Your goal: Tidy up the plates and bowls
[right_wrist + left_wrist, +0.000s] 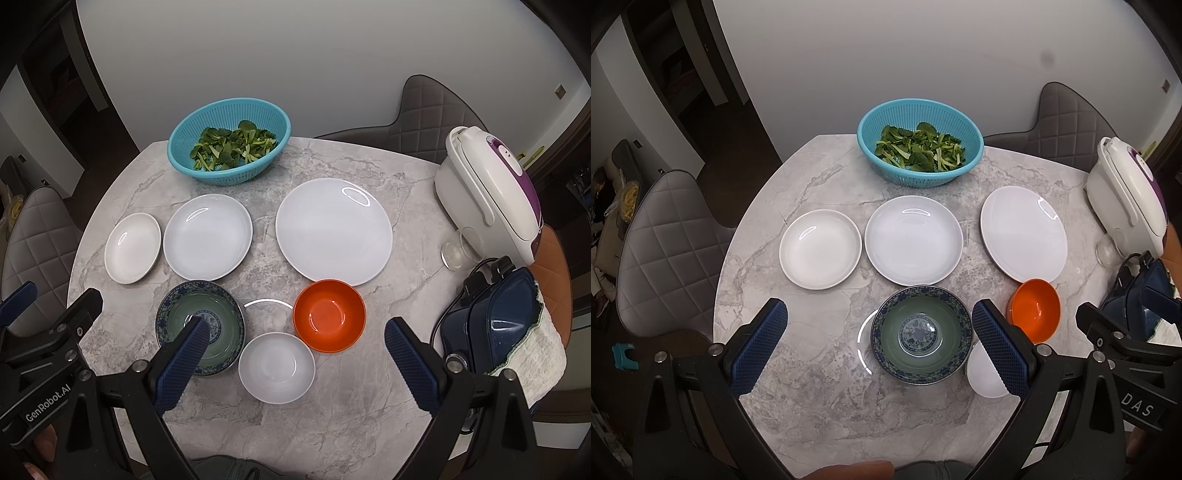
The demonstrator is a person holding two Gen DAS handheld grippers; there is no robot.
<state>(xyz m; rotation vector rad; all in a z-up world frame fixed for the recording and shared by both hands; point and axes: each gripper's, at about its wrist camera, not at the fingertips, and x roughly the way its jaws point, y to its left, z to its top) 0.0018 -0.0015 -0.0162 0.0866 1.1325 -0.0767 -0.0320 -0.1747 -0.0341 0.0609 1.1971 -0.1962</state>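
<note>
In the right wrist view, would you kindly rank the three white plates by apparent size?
1. Right plate, clearly largest.
2. Middle plate.
3. Left plate, smallest, though fisheye distortion near the edge may shrink it.

We see three white plates in a row: a small deep plate (133,253) at left, a medium plate (208,236) just beside it, a large flat plate (333,230) apart at right. Nearer us sit three upright, empty bowls: blue-patterned green bowl (221,314), orange bowl (329,315), white bowl (276,367)
</note>
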